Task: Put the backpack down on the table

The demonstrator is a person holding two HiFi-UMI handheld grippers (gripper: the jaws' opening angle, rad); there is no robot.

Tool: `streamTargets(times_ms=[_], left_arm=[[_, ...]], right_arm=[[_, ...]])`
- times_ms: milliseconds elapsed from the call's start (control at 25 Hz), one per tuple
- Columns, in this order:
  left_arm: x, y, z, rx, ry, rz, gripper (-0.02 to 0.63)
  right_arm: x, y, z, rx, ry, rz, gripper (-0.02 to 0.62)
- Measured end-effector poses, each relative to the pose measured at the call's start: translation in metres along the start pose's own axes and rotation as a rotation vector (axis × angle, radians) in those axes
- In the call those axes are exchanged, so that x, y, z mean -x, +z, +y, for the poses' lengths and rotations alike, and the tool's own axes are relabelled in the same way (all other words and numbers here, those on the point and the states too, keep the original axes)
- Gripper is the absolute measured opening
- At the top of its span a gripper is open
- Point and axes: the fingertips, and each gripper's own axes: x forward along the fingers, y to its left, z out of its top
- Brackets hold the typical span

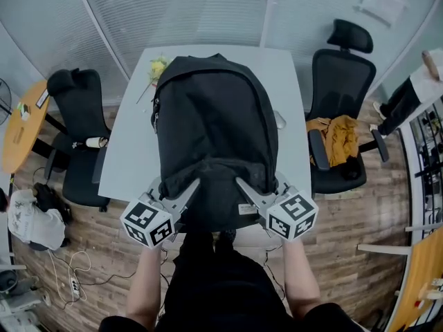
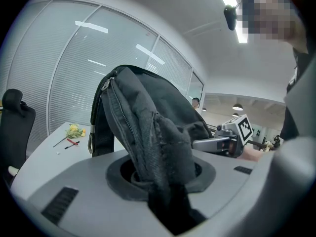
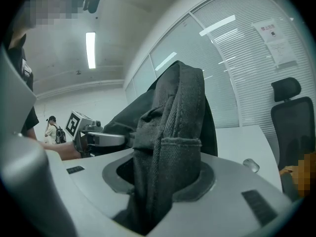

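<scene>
A black backpack (image 1: 214, 123) hangs over the white table (image 1: 128, 151), its bulk above the tabletop and its near end toward me. I cannot tell whether its underside touches the table. My left gripper (image 1: 192, 184) is shut on a fold of the backpack's fabric (image 2: 148, 127) at the near left edge. My right gripper (image 1: 242, 184) is shut on the fabric (image 3: 173, 122) at the near right edge. In each gripper view the cloth fills the gap between the jaws, and the other gripper shows beside the bag: the right gripper (image 2: 217, 143) and the left gripper (image 3: 98, 138).
Yellow flowers (image 1: 158, 68) and pens lie at the table's far left corner, and a mouse (image 1: 279, 120) lies by its right edge. Black office chairs stand left (image 1: 76, 116) and right (image 1: 342, 81), the right one holding an ochre garment (image 1: 339, 140). A person (image 1: 415, 88) sits far right.
</scene>
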Motion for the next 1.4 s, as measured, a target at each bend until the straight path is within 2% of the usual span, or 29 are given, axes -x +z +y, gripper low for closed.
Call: streamTargets(times_ms=[240,520,1040,1400], left_arm=[[0.000,-0.006,0.008,0.018,0.001,0.009,0.135],[-0.013,0.004,0.021,0.022,-0.037,-0.003,0.137],[-0.044,0.033,0.079,0.025,-0.120,-0.020,0.138],[-0.075,0.045,0.120,0.029,-0.190,0.008,0.140]], right_arm=[[-0.008,-0.004,0.001,-0.005,-0.001,0.016,0.158],[-0.017,0.007,-0.010,0.001,-0.037,0.020,0.155],[-0.064,0.039,-0.035,0.022,-0.131,0.027,0.149],[-0.099,0.050,-0.060,-0.006,-0.205,0.033,0.146]])
